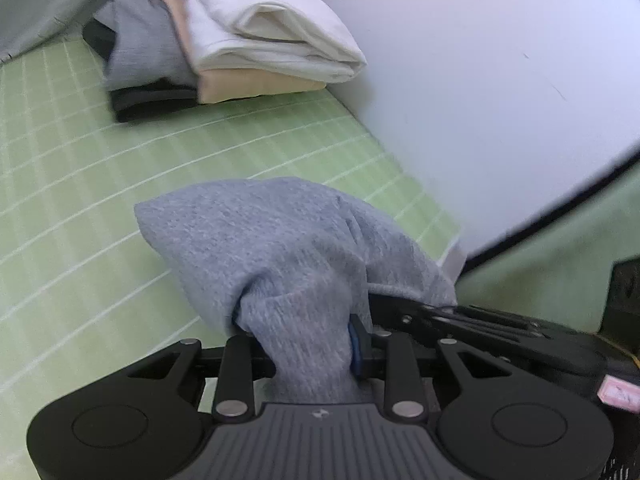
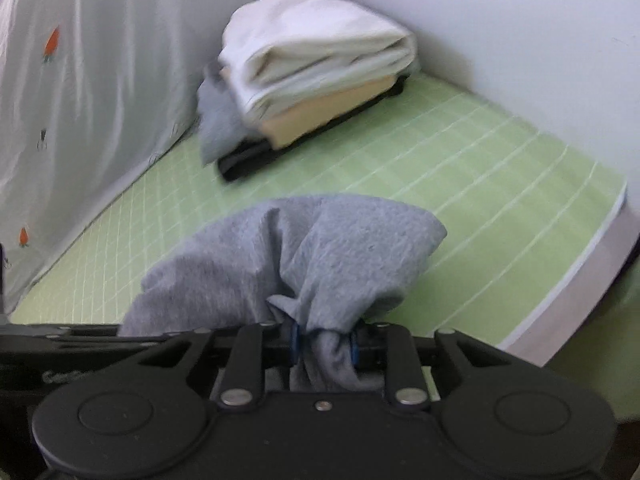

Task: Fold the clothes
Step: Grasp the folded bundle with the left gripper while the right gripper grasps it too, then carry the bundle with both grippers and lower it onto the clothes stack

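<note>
Grey garment [image 1: 276,248] between both claws

Matte black plastic all over on the left tool [image 1: 304,344] and the right tool [image 2: 323,346]. Two round discs at the base corners, angled linkage bars, silver rivets at the pivots. Blue fingertips [image 1: 355,342]. Ribbed grey centre plate with a tiny logo on the left one, smooth black with one screw on the right.

Both wrist views close, facing clothes stack [image 1: 256,36] [image 2: 316,60].
</note>
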Available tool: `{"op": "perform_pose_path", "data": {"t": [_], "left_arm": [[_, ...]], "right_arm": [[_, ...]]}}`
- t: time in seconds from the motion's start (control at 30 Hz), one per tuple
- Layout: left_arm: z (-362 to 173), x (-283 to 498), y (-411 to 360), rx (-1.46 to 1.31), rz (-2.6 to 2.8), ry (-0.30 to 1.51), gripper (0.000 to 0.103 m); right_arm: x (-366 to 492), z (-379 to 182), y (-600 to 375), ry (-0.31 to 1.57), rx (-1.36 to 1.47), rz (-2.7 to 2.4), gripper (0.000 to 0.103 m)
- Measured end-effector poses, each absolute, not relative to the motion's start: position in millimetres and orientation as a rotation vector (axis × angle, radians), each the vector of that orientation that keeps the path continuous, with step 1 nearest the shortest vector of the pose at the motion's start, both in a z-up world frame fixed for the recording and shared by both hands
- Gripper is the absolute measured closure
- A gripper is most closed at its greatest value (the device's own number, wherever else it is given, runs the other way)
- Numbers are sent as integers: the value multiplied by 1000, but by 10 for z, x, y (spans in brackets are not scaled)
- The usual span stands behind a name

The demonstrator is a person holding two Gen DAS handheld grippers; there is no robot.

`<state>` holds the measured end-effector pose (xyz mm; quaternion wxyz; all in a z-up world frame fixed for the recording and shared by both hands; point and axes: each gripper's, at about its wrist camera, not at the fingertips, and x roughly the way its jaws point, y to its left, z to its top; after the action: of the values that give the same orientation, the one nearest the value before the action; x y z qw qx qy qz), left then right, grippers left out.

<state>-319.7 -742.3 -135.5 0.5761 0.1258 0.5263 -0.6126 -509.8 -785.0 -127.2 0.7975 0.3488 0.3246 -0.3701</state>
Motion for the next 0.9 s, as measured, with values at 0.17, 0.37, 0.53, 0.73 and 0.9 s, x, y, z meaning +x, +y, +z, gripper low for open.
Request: {"op": "perform_pose_path", "data": {"t": [0.17,0.37,0.53,0.73,0.9], "left_arm": [[-994,-3486,-8200,251,-1383,1256,74],[-577,-3555,-8980,239,-1350,1285,74],[-114,-3389,-9282,187,-1338,1271,74],[529,-3004,-9553,132,-1328,1093,74],[612,-2508,-9816,118,-1278,930,73]], "right_arm": [[-5404,-862,-8693,699,702,-718,80],[-5537,-413,-9571,718,719,-659,80],[-5479,7,-9961,675,722,-611,80],[-5137,584,-10348,560,645,-530,80],[-4572,616,-10841,452,597,-438,80]]}}
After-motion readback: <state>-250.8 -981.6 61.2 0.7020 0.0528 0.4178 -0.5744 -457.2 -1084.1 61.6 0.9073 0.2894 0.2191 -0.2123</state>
